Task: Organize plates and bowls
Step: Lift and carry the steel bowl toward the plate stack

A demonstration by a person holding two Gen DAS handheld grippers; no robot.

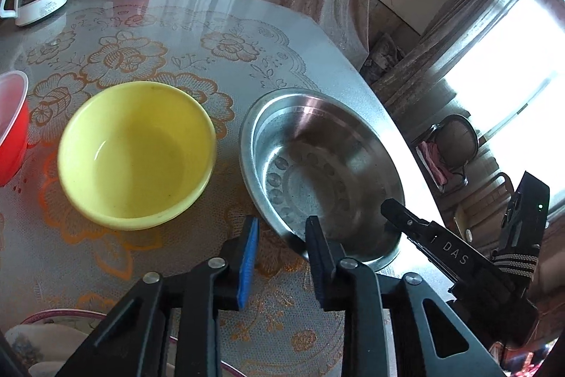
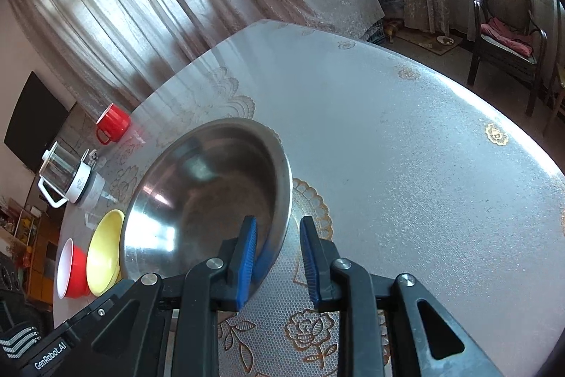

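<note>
We have both grippers at the steel bowl (image 1: 319, 172), which sits on the surface (image 1: 197, 34) close to its right-hand edge, just beside the yellow bowl (image 1: 136, 152); a red bowl (image 1: 12, 126) stands further left. Our left gripper (image 1: 282, 235) straddles the bowl's near rim, one pad outside and the other inside, and a gap shows on the outer side, so these fingers are not yet pinching. Our right gripper (image 2: 277, 235) straddles the opposite rim in the same way, its jaws narrowed but apparently not pressing the wall either. The main risk, as we judge it, is the thin, slick, sloping metal: if the pads bite only the flared lip, the bowl could slide out or tilt as we lift. Unequal squeezing or lifting from the two sides may twist it free. With the bowl so near the edge of the surface, a sideways push could send it over. Swinging it left too low could knock the yellow bowl.
</note>
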